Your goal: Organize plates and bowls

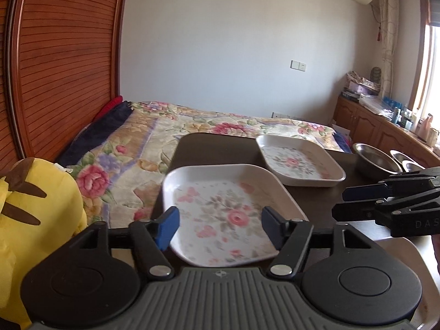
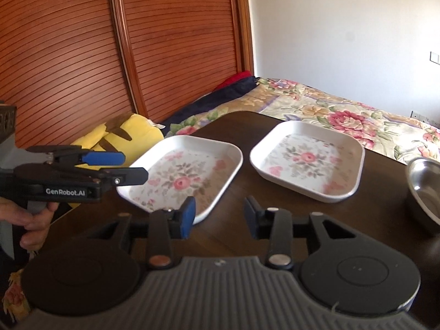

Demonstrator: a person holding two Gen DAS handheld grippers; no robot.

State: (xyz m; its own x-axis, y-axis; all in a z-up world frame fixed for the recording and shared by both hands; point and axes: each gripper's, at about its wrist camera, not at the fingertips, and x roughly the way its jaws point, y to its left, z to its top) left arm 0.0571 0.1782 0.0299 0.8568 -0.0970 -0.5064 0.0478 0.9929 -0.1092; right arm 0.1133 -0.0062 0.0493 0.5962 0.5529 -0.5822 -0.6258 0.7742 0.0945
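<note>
Nothing looks sorted yet: two plates (image 2: pixel 187 176) (image 2: pixel 308 162) lie apart on the table (image 2: pixel 231 228), with steel bowls (image 1: pixel 375 163) separate beside them. The left gripper (image 1: pixel 220 227) and right gripper (image 2: pixel 220 217) both hover wide and empty, so all the stacking seems left to do.

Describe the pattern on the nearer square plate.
White plate with pink roses, grey-green leaves; clearest in right wrist view.
</note>
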